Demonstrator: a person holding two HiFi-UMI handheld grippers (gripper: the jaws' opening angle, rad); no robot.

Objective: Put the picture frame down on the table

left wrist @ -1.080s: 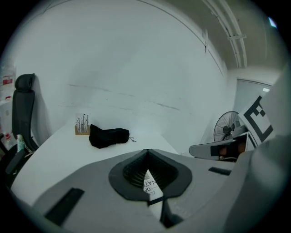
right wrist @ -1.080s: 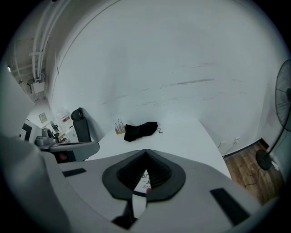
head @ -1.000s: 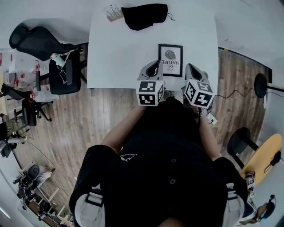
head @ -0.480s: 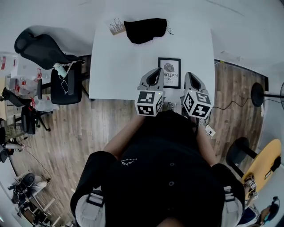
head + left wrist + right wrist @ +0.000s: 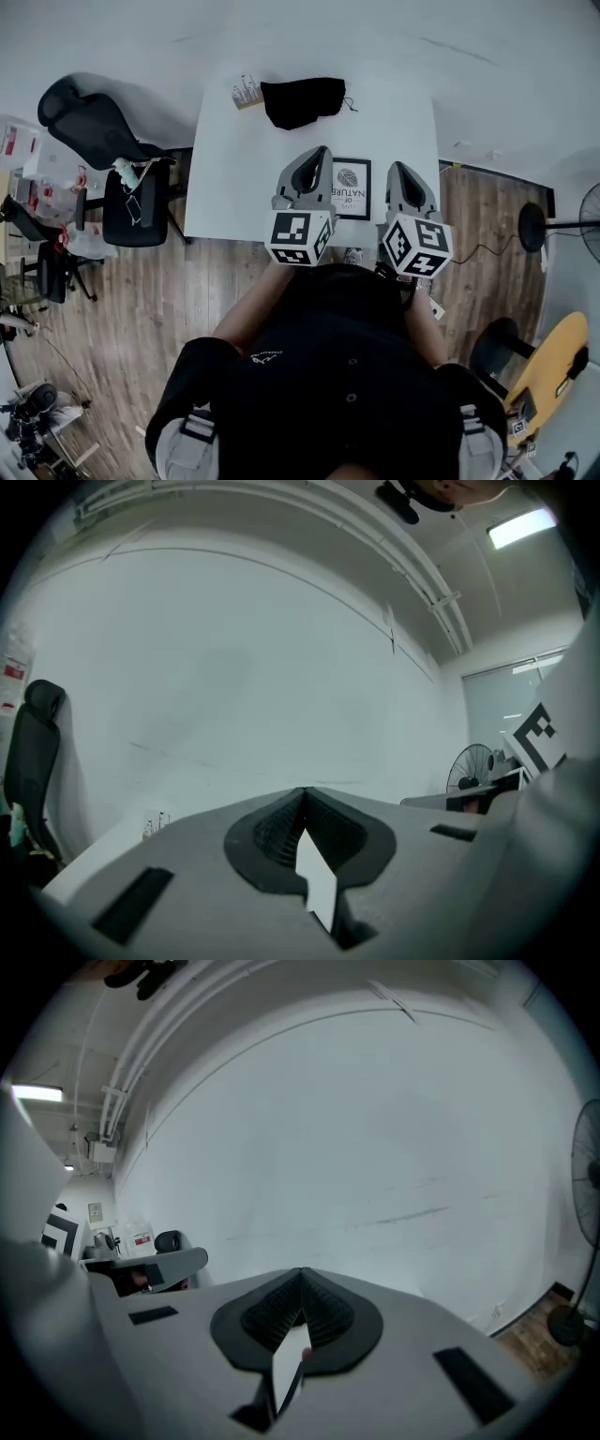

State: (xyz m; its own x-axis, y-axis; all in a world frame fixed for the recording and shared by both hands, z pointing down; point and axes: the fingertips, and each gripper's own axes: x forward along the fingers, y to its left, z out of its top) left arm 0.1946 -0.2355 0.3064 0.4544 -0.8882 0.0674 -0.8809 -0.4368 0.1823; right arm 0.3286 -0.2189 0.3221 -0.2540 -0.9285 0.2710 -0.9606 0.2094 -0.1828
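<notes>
Jaws are closed and empty on left gripper point(image 5: 322, 153) and right gripper point(image 5: 399, 170), both over one table point(image 5: 234, 178) with one picture frame point(image 5: 351, 188) and one black cloth point(image 5: 300, 101).

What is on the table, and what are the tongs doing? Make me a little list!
Table: white, with two things listed here
Picture frame: lying flat near the person's edge, not held
Black cloth: bunched at the far edge
Left tongs: shut, empty
Right tongs: shut, empty
Office chair: black, left of the table
</notes>
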